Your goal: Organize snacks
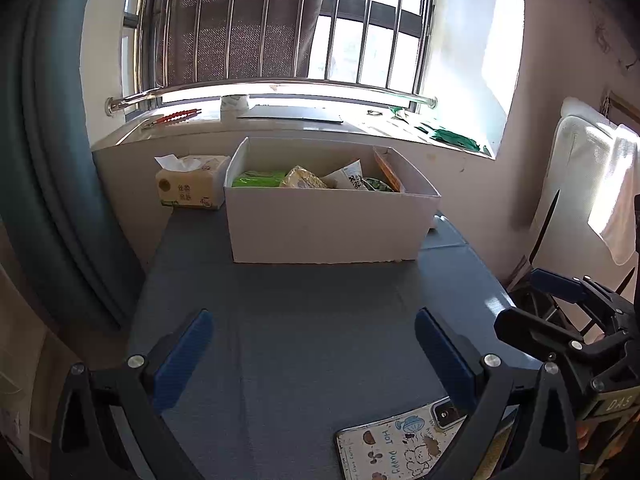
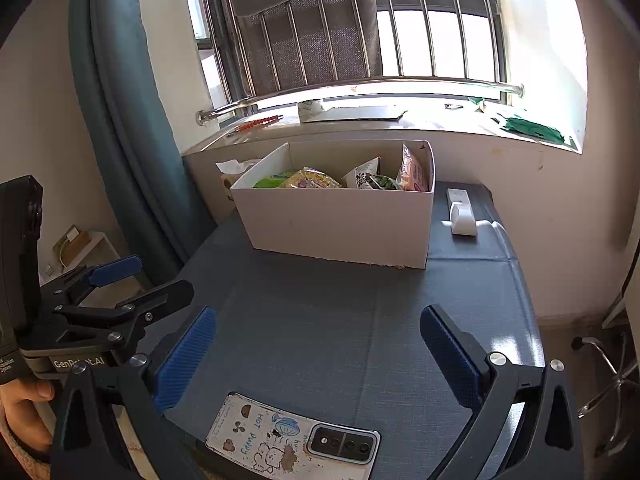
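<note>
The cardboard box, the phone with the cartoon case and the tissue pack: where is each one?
cardboard box (image 1: 320, 228): left wrist view, on its plain front wall.
phone (image 2: 260, 436): right wrist view, on the cartoon-printed back of its case.
tissue pack (image 1: 188, 190): left wrist view, on its printed front face.

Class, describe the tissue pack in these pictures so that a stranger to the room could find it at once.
Start at the barred window and drop to the grey table below its sill. Against the wall stands an open white box of snacks; the tissue pack sits beside it, towards the blue curtain. It alone is beige, with a white sheet sticking up.
</note>
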### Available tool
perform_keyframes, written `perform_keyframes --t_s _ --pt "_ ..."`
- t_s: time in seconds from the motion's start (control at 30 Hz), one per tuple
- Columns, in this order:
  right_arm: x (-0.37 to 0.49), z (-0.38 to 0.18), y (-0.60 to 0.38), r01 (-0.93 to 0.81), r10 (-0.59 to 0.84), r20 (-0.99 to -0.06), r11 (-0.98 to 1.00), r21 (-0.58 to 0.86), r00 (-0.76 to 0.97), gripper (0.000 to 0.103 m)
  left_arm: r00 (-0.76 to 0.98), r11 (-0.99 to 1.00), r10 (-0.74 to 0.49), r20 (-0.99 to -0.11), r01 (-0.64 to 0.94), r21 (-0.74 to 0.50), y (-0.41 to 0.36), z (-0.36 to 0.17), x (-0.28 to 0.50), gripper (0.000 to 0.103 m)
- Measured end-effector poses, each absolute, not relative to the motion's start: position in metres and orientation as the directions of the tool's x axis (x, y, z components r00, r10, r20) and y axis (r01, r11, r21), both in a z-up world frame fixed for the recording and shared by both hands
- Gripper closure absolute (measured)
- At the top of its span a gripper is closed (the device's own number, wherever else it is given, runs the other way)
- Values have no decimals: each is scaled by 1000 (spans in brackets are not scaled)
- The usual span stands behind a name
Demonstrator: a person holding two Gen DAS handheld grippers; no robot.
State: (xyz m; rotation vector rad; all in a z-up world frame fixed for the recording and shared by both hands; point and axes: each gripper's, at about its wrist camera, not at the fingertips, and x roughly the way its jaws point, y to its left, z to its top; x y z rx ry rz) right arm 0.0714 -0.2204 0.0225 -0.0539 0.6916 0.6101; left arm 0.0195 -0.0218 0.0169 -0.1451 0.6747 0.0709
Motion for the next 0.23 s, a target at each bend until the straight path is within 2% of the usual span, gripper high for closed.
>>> perform_keyframes --t_s 0.23 --pt "70 22 -220 -546 510 -612 825 149 604 0 782 989 16 -623 -104 -105 -23 18 18 0"
